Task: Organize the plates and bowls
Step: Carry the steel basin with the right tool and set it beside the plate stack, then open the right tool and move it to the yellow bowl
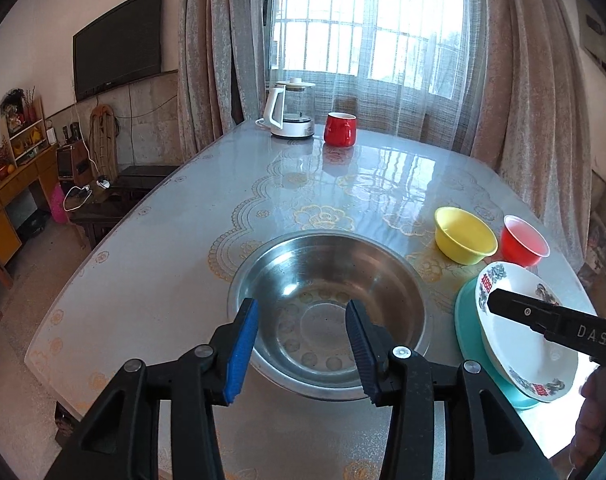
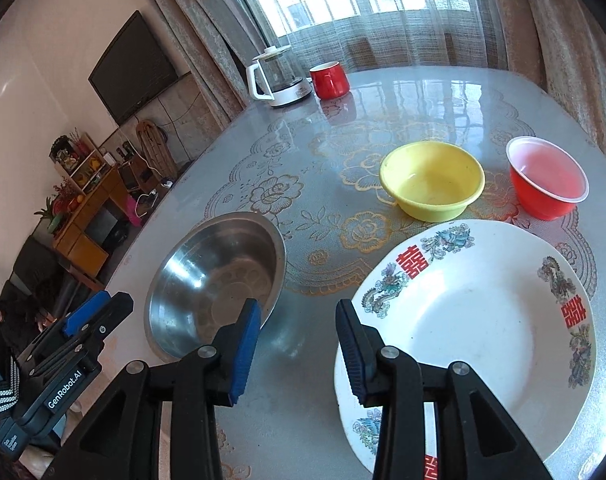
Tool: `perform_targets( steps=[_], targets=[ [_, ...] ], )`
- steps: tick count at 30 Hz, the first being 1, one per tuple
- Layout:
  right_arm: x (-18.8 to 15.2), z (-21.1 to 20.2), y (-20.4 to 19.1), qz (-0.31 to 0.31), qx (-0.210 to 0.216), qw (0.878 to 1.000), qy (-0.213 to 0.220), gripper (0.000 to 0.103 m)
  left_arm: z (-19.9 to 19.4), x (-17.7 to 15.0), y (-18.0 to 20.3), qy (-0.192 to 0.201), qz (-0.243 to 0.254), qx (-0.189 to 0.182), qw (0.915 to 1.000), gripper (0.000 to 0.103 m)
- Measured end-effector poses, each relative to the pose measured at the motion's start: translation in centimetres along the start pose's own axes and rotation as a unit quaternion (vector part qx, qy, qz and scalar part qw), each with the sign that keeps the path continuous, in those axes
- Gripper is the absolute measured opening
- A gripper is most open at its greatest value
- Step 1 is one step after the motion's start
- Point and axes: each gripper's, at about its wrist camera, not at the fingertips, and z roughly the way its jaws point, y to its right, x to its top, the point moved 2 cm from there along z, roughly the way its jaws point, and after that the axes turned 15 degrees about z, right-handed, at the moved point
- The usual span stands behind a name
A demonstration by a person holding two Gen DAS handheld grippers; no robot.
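Left gripper, fingers apart and empty, hovers over the near rim of the steel bowl on the bench. Right gripper, fingers also apart, straddles the near-left rim of the white plate without clamping it. In the left wrist view the plate sits tilted on a teal plate. Beyond lie a yellow bowl and, just beside it, a red cup. Kettle and red mug stand at the far edge.
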Motion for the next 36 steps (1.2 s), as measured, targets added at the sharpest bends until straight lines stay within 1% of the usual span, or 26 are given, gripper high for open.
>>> perform_targets(
  steps=[4, 5, 8, 11, 13, 14, 17, 19, 23, 26, 31, 36],
  targets=[
    [0.2, -0.8, 1.9, 0.027, -0.005, 1.000, 0.011, 0.039, 1.2, 0.0, 1.4, -0.026, -0.006, -0.028, 0.9992, 0.046],
    [0.1, -1.1, 2.4, 0.033, -0.008, 0.999, 0.014, 0.039, 1.3, 0.0, 1.8, -0.025, -0.005, -0.038, 0.9990, 0.046],
    [0.5, -1.6, 3.9, 0.047, -0.018, 0.998, 0.022, 0.039, 1.6, 0.1, 3.0, -0.017, 0.011, -0.047, 0.9987, 0.045],
    [1.2, -2.0, 5.6, 0.068, -0.024, 0.997, 0.033, 0.039, 2.2, 0.8, 4.2, -0.020, 0.033, -0.061, 0.9974, 0.038],
    [2.0, -2.2, 6.6, 0.081, -0.027, 0.995, 0.042, 0.039, 2.3, 1.5, 4.9, -0.013, 0.045, -0.069, 0.9965, 0.036],
    [2.4, -2.3, 7.0, 0.086, -0.028, 0.995, 0.047, 0.038, 2.4, 2.0, 5.3, -0.009, 0.051, -0.072, 0.9961, 0.034],
    [3.6, -2.5, 7.7, 0.092, -0.032, 0.993, 0.059, 0.033, 3.0, 3.5, 6.2, -0.007, 0.057, -0.086, 0.9946, 0.032],
    [4.5, -2.3, 8.1, 0.095, -0.035, 0.993, 0.062, 0.030, 3.6, 4.5, 6.8, -0.010, 0.054, -0.098, 0.9937, 0.031],
    [6.4, -1.5, 9.4, 0.113, -0.032, 0.991, 0.061, 0.029, 5.2, 6.9, 8.3, -0.013, 0.045, -0.121, 0.9915, 0.031],
    [7.9, -0.3, 10.6, 0.138, -0.032, 0.989, 0.052, 0.027, 6.9, 8.7, 9.4, -0.020, 0.043, -0.133, 0.9900, 0.031],
    [9.9, 2.0, 12.4, 0.175, -0.036, 0.983, 0.038, 0.027, 10.9, 11.2, 10.7, -0.048, 0.022, -0.161, 0.9856, 0.031],
    [11.8, 3.8, 13.5, 0.201, -0.036, 0.978, 0.032, 0.027, 14.9, 12.3, 11.5, -0.083, -0.009, -0.187, 0.9789, 0.032]
  ],
)
